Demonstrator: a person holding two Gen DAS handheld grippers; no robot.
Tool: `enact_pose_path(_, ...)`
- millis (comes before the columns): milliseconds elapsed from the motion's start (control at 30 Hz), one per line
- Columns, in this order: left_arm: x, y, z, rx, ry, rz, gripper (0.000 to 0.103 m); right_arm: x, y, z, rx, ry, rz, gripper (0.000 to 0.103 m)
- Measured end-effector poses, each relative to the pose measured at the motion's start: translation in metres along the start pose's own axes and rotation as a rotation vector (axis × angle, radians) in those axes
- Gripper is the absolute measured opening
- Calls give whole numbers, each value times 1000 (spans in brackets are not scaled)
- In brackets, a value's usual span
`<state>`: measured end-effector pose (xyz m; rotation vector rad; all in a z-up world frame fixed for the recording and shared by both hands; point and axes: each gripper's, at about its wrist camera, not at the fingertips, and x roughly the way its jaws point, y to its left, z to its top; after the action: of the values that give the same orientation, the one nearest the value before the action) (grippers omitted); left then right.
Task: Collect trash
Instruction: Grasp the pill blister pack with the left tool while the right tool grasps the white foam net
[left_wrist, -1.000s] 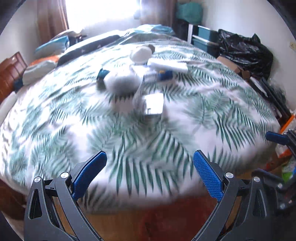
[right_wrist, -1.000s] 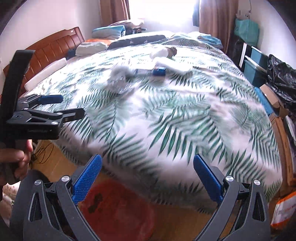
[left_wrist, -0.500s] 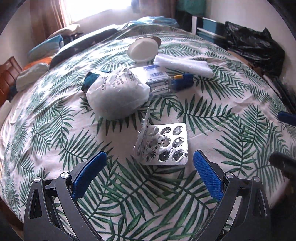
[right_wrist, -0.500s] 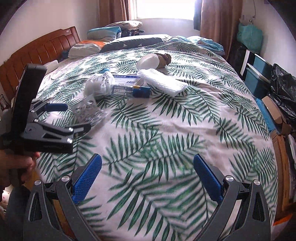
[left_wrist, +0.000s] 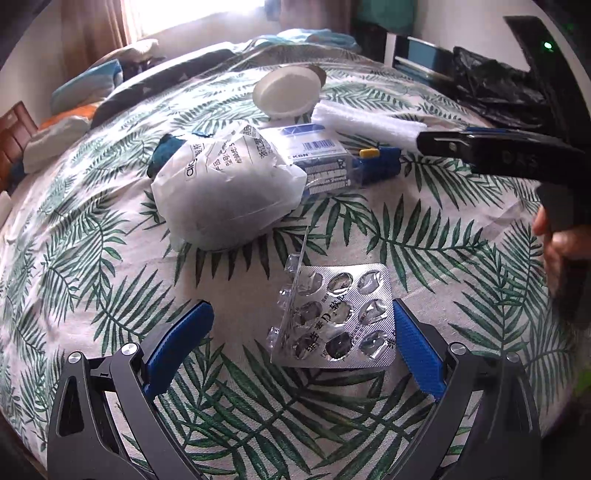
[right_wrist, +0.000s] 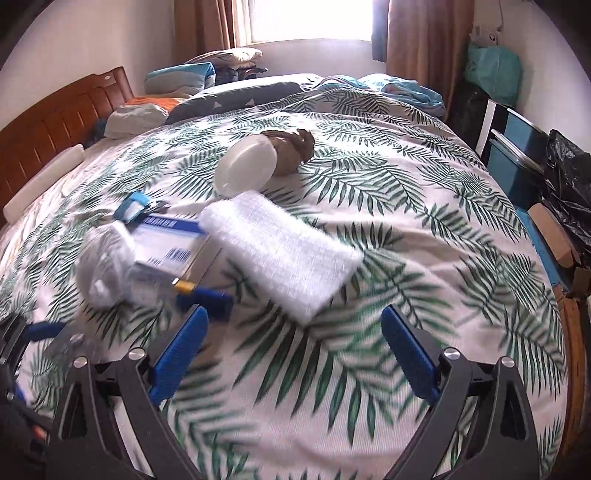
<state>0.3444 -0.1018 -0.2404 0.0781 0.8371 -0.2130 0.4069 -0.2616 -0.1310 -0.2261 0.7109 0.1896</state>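
Both grippers had advanced over the bed (left_wrist: 110, 258). Left gripper (left_wrist: 301, 338), jaws spread, flanked the empty blister pack (left_wrist: 336, 321) near the bed's foot edge, seemingly ready to pinch; right gripper (right_wrist: 293, 341) hovered spread.

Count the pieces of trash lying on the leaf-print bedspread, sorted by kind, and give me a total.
Silver foil blister pack: 1
Crumpled white printed plastic bag: 1
Clear plastic box with blue barcode label: 1
White foam sheet: 1
White round plastic lid: 1
Brown crumpled lump: 1
Small blue wrapper: 1
Total: 7
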Motion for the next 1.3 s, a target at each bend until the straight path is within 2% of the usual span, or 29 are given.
enact_pose_path(133, 3, 2, 2, -4, -1, -8, 97, 25, -2, 15, 8, 22, -9, 82)
enact_pose_path(533, 8, 4, 3, -20, 6, -33, 97, 63, 6, 35, -48, 62, -20, 80)
enact_pose_path(600, 9, 5, 4, -23, 7, -36, 98, 67, 5, 35, -45, 75, -12, 66)
enact_pose_path(667, 9, 5, 5, -23, 8, -36, 98, 69, 5, 34, -45, 82, 3, 57)
enact_pose_path(733, 9, 5, 5, -22, 7, -35, 98, 68, 6, 34, -56, 81, 11, 41)
enact_pose_path(767, 9, 5, 5, -22, 8, -34, 98, 66, 8, 33, -63, 78, 14, 29)
enact_pose_path(800, 10, 5, 6, -22, 8, -33, 98, 65, 9, 33, -68, 78, 19, 22)
enact_pose_path(1067, 7, 3, 5, -19, 5, -22, 98, 32, 0, 14, -30, 44, 16, 18)
enact_pose_path(1300, 4, 1, 5, -16, 3, -26, 97, -17, -20, -42, 46, 63, 29, 18)
